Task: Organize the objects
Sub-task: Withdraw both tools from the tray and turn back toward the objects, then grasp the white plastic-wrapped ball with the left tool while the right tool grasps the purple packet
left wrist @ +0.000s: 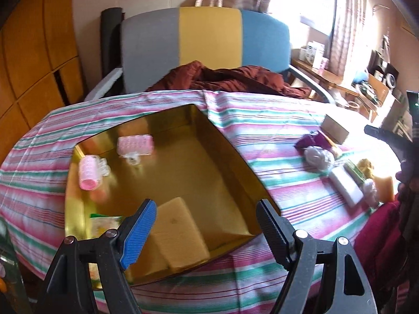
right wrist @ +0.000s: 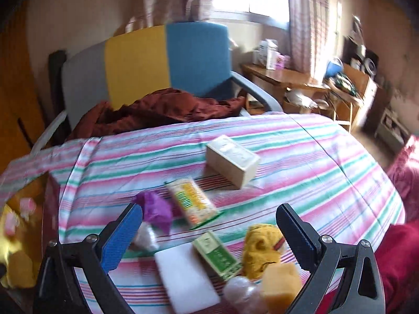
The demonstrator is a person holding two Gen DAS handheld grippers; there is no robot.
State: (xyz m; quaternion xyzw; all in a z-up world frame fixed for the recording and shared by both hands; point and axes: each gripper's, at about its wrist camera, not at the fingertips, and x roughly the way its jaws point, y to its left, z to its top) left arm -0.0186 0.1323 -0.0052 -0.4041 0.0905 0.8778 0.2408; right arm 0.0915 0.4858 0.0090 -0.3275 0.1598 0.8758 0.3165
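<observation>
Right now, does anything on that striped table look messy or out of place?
Nothing is spilled or broken. The loose pile on the striped cloth is jumbled, though: the flat white block, small green box and crumpled yellow cloth lie at odd angles, touching. The gold tin box looks tidier.

Black two-finger grippers, one pad blue.
The left gripper point(left wrist: 205, 218) and right gripper point(right wrist: 209, 226) share black plastic frames with silver screws; each pairs a textured blue pad with a ribbed black pad. A dark red sleeve point(right wrist: 403, 256) shows.
</observation>
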